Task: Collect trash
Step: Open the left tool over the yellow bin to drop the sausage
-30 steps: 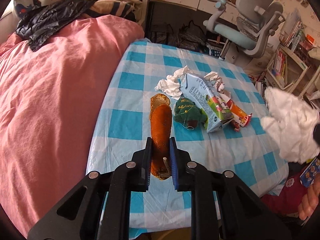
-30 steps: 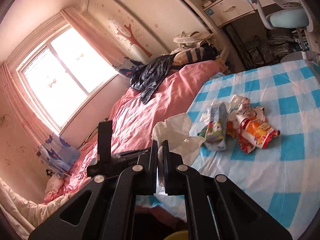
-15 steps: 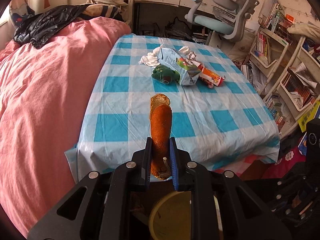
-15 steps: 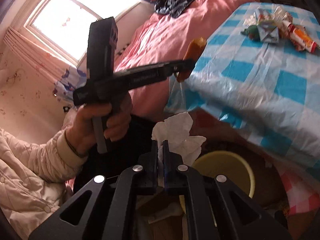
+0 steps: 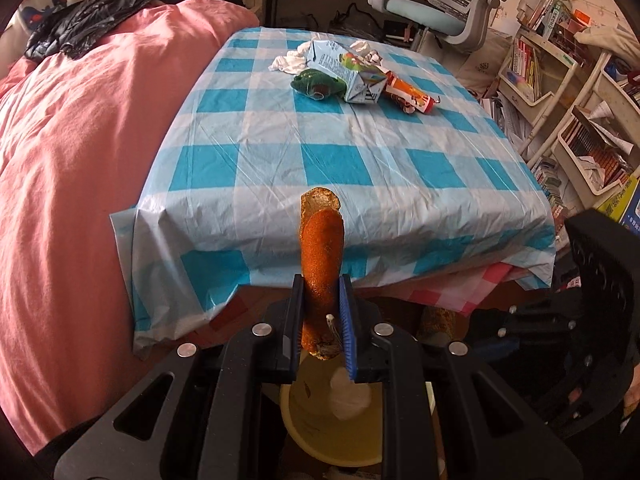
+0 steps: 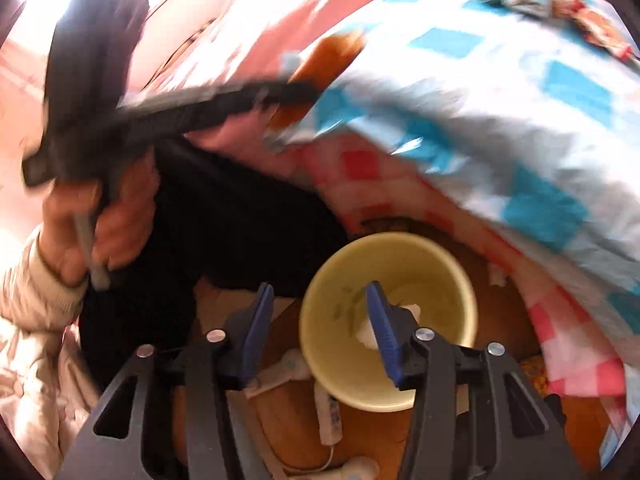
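Observation:
My left gripper (image 5: 322,285) is shut on a long orange peel (image 5: 323,248) and hangs off the table's near edge, above a yellow bin (image 5: 316,436). A white tissue (image 5: 347,398) lies inside the bin. My right gripper (image 6: 320,294) hovers over the bin (image 6: 332,340); its jaws are opening with nothing between them, and the tissue (image 6: 406,313) lies below in the bin. The right wrist view, blurred, shows the left gripper (image 6: 308,82) with the peel (image 6: 324,54). More trash sits far back on the table: a drink carton (image 5: 350,76), a green wrapper (image 5: 316,82), an orange wrapper (image 5: 410,94), a tissue (image 5: 290,62).
The blue-checked tablecloth (image 5: 360,168) hangs over the table edge just behind the bin. A pink bed (image 5: 60,160) runs along the left. An office chair (image 5: 440,4) and bookshelves (image 5: 560,80) stand at the back right. A white cable (image 6: 328,412) lies on the floor by the bin.
Both grippers came back off the table and sank over the yellow bin. The right gripper opened and let go of the white tissue, which fell into the bin. The left still grips the peel.

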The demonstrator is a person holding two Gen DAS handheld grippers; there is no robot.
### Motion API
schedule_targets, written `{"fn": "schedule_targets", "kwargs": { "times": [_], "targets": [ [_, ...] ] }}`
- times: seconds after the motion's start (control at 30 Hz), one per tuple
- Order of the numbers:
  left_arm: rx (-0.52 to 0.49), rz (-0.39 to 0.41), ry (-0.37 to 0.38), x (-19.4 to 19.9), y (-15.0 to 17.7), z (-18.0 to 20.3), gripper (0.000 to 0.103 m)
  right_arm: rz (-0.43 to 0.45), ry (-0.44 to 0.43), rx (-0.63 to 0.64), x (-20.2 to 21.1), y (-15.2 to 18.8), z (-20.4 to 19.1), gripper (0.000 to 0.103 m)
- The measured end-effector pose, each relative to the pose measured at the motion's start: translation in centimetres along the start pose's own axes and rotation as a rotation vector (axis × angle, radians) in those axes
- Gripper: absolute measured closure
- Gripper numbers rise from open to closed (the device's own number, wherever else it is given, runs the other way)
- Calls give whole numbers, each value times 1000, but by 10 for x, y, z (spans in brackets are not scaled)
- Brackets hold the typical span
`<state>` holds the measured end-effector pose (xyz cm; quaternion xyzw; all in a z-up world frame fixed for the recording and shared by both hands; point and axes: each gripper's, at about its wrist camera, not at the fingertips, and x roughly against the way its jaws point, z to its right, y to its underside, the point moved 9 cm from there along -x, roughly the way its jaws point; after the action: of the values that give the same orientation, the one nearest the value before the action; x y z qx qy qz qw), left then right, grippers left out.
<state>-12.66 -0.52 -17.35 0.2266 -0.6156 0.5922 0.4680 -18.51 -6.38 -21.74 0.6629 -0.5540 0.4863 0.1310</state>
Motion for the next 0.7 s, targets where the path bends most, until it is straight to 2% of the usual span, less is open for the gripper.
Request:
{"fn": "schedule_targets", "kwargs": {
  "times": [0.1,0.23,0.27,0.37,0.5,0.53,0.6,0.7],
  "targets": [
    [-13,-45,9,-5,16,8,87,75,63,-41,16,-6,17,54],
    [-76,-167,49,-19,47,26,86,216,154,-87,47,-22,34,40],
    [-95,-199,56,-23,55,30,82,253,174,-98,56,-26,39,37],
    [-128,-221,19,-27,65,31,54,371,247,-130,84,-36,53,32],
    [-122,-140,-19,-17,47,28,41,491,328,-154,121,-43,68,30],
    [-124,-100,-38,-12,39,27,38,517,349,-149,130,-46,70,29],
    [-131,-9,-84,-2,22,23,26,565,394,-132,148,-52,72,27],
    [-123,123,-136,16,-14,19,17,638,456,-100,165,-69,72,22]
  ]
}}
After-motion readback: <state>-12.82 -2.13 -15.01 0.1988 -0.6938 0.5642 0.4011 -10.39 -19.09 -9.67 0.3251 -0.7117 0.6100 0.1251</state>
